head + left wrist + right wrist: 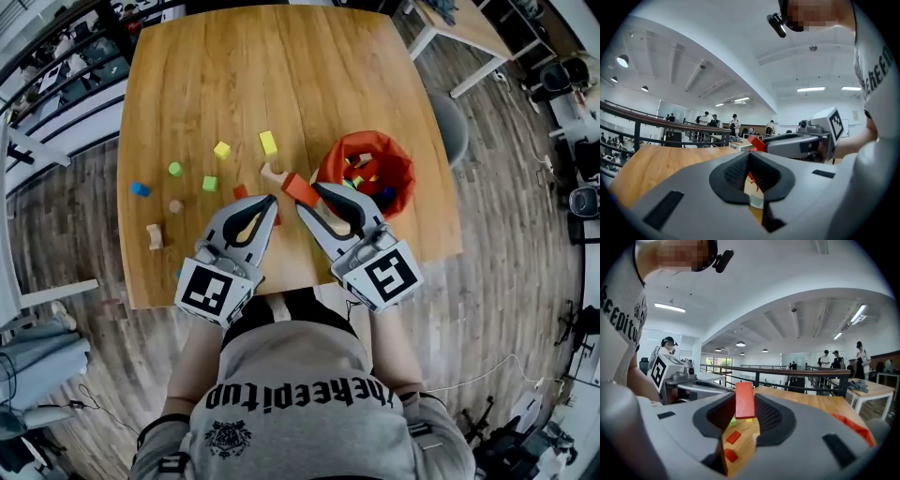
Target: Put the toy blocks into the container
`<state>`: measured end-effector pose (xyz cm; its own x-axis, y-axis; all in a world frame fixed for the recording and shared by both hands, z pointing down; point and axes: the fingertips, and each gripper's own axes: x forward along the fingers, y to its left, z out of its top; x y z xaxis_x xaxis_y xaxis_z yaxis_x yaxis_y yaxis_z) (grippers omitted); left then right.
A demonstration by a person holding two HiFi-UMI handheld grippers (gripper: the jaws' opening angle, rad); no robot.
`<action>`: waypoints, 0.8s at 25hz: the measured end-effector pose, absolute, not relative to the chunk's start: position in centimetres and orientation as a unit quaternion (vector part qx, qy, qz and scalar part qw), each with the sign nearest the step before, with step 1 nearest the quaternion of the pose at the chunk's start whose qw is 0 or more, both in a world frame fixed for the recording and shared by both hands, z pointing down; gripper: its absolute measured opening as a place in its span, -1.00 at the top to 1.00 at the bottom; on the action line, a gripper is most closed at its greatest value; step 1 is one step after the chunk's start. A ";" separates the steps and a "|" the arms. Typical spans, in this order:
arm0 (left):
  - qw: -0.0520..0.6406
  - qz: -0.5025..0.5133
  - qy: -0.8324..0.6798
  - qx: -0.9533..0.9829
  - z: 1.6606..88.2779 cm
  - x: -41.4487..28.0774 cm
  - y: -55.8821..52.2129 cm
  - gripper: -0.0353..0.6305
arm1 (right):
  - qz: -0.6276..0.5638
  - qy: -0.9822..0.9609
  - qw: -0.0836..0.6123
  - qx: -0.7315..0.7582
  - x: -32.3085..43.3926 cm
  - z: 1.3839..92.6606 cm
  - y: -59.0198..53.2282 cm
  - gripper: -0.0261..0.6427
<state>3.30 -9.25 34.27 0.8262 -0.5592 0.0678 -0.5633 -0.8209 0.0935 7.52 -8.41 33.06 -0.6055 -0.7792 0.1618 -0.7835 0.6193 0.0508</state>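
Two grippers sit in front, both held about level over the near edge of the table (281, 75). From the head view I see them angled inward into a V, tips close together but not touching as far as I can tell.

Left gripper (268, 202): points up and right in the head view. Jaws are fully together with nothing clamped. Its own view agrees: the pads meet at the tip, and only a sliver of tabletop shows through the gap behind them.

Right gripper (309, 195): points up and left. Jaws are apart by the width of a red block (298, 187), clamped at the tips. In the right gripper view the block stands upright between the pads and sticks out above them.

Container (401, 155): orange, soft-sided, open top, on the table just beyond and to the right of the right gripper. The gripper body overlaps its near rim from my angle. A handful of coloured blocks are inside. The held block is just left of the rim, not over the opening.

Loose on the table: a wooden arch (274, 175) just beyond the two tips, a yellow block (268, 142) further out, a blue block (140, 189) far left, and a few green and plain wood ones between.

The person's forearms (200, 361) come in from the bottom of frame, either side of the torso.
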 end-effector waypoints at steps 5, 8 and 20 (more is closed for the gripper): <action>0.054 0.019 -0.259 0.964 34.3 6.1 -8.8 0.85 | 0.012 -0.878 0.085 0.472 10.5 32.8 -7.7 0.52; 0.053 0.019 -0.241 0.969 34.3 7.6 -8.5 0.85 | 0.014 -0.865 0.086 0.495 12.4 32.9 -7.4 0.52; 0.056 0.022 -0.206 0.977 34.6 11.0 -7.7 0.85 | 0.038 -0.815 0.103 0.570 19.0 34.6 -6.1 0.52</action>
<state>10.95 -7.70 34.63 0.9145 -0.3994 0.0650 -0.4042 -0.9092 0.0999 18.99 -6.13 34.59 -0.3301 -0.9201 0.2109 -0.9357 0.3483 0.0552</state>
